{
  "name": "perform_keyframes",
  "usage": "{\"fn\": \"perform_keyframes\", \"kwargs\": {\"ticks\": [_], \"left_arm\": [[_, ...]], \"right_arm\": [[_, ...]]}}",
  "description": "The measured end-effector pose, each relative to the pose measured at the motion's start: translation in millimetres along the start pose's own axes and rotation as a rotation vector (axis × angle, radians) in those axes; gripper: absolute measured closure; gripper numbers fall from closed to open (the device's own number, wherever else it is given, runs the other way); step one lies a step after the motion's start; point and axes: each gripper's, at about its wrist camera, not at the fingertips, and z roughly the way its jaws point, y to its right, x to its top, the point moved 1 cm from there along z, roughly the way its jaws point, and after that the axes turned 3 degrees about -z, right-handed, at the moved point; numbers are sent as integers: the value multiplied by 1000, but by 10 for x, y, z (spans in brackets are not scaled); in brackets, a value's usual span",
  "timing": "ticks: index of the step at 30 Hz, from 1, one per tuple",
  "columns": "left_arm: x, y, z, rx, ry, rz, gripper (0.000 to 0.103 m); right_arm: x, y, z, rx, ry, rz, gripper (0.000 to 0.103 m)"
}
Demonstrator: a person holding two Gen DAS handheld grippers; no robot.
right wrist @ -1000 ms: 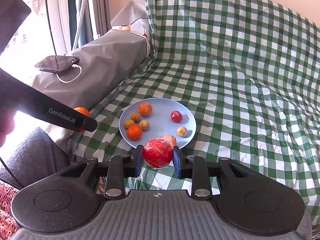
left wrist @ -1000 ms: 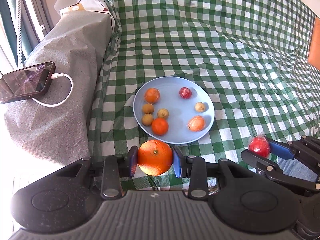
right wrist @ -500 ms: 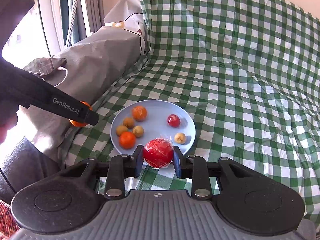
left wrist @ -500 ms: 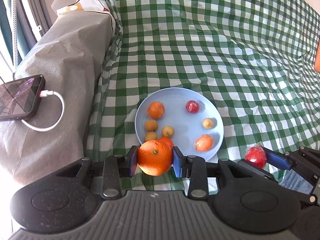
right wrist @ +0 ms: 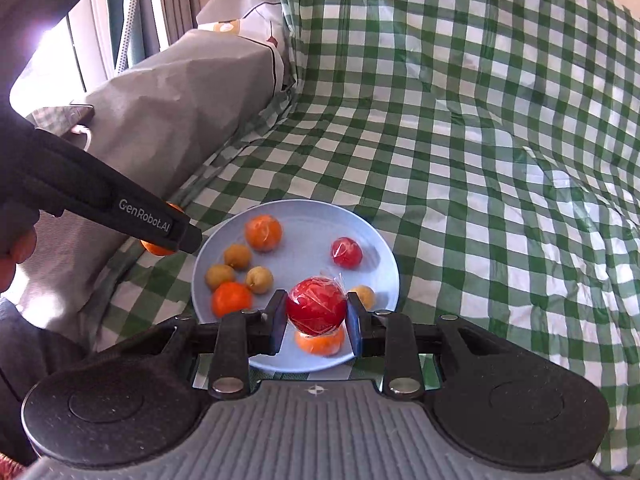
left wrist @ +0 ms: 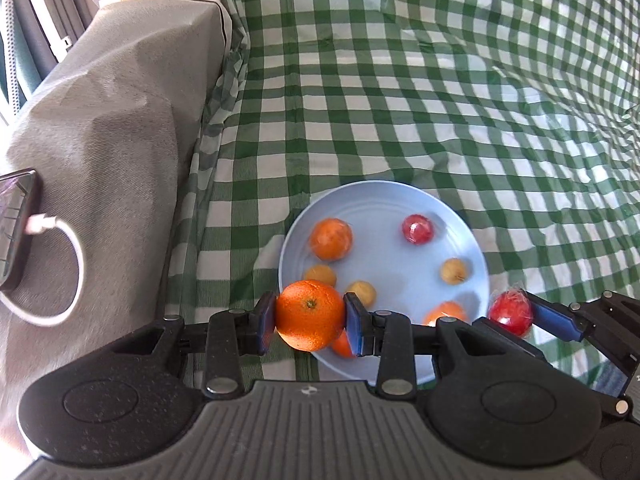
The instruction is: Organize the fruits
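A phone point(left wrist: 14, 232) charges on a grey cover point(left wrist: 112, 128) at far left, beside a green check cloth point(left wrist: 400, 100) carrying a blue plate point(left wrist: 384, 208) of fruit. The left gripper point(left wrist: 310, 316) has its jaws closed on an orange point(left wrist: 310, 314), held at its widest girth just above the plate's near-left rim. The fruit looks firm and fairly heavy, its pebbled skin offering good purchase to the pads point(left wrist: 265, 320). On the plate lie two tangerines, three small tan fruits and a small red one, each rounded and likely to roll if nudged. The right gripper point(right wrist: 316, 312) has its jaws closed on a red fruit point(right wrist: 316, 306) wrapped in clear film, held over the plate's near edge above another tangerine point(right wrist: 320, 345). The film is glossy and probably slippery, so a squeeze across the middle seems safest, and a gentle one, as the flesh may bruise. The only legible writing is "GenRobot.AI" in white on the left gripper's black side, seen from the right wrist.
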Motion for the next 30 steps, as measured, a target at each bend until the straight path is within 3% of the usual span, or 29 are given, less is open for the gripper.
{"fn": "perform_keyframes", "kwargs": {"ticks": [3, 5, 6, 7, 8, 12, 18, 25, 30], "left_arm": [[69, -7, 183, 8, -9, 10, 59], [108, -19, 249, 16, 9, 3, 30], [129, -24, 251, 22, 22, -2, 7], [141, -29, 231, 27, 40, -7, 0], [142, -32, 188, 28, 67, -7, 0], [89, -35, 60, 37, 58, 24, 0], [-253, -82, -237, 66, 26, 14, 0], [-627, -112, -511, 95, 13, -17, 0], [-770, -63, -743, 116, 57, 13, 0]], "right_arm": [[42, 13, 168, -2, -16, -10, 71], [69, 21, 290, -5, -27, -17, 71], [88, 26, 348, -5, -32, -21, 70], [112, 29, 403, -4, -41, -25, 70], [138, 28, 442, -3, -45, -25, 67], [219, 36, 405, -14, -32, -24, 25], [28, 16, 25, -11, -58, 6, 11], [-335, -102, -446, -33, -58, 45, 5], [-422, -138, -646, -71, -22, 46, 4]]}}
